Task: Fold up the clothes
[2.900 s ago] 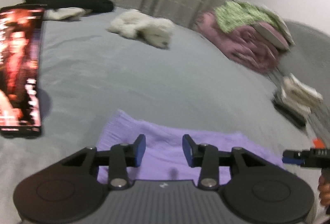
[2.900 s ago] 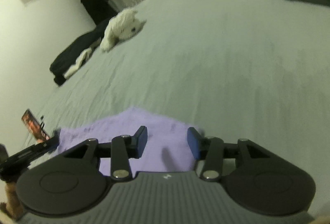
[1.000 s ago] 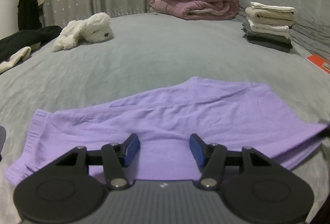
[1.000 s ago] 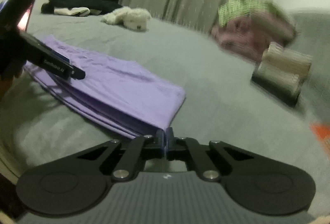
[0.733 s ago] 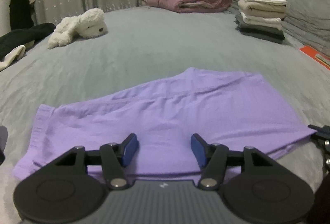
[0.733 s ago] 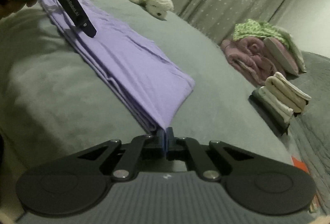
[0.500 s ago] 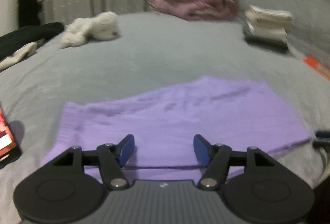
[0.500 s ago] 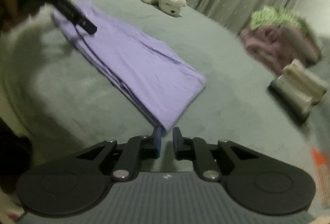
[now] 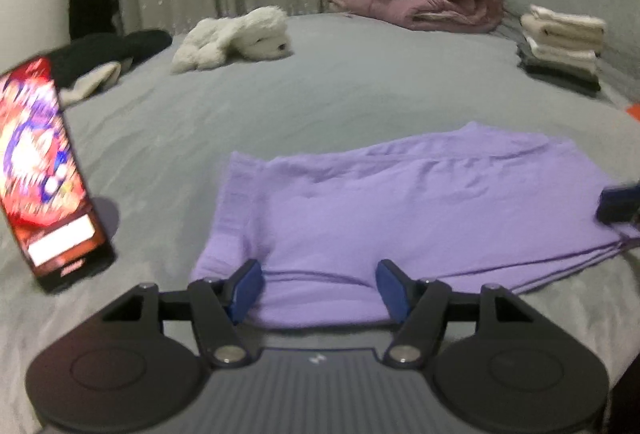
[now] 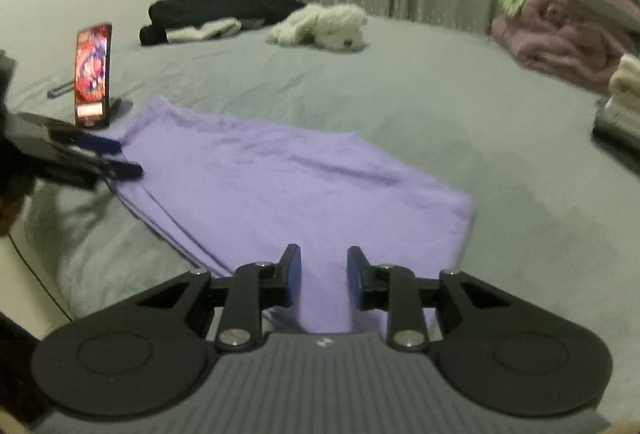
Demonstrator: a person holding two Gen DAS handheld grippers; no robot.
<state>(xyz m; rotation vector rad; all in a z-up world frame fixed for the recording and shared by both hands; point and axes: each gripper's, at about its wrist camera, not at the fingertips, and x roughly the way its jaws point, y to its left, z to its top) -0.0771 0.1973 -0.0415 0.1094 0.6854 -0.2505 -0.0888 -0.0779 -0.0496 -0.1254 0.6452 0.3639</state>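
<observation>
Lying flat on the grey bedspread, the folded lilac knit garment shows stacked layers along its near edge. At that edge the left gripper hovers with jaws wide apart, holding nothing. Over the garment's other end the right gripper is also parted and empty. Beside the garment stands a lit phone; beyond it lies a white plush dog.

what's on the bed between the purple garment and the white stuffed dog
Nothing: in the left wrist view only bare grey bedsheet lies between the purple garment and the stuffed dog. The right wrist view shows the same.
</observation>
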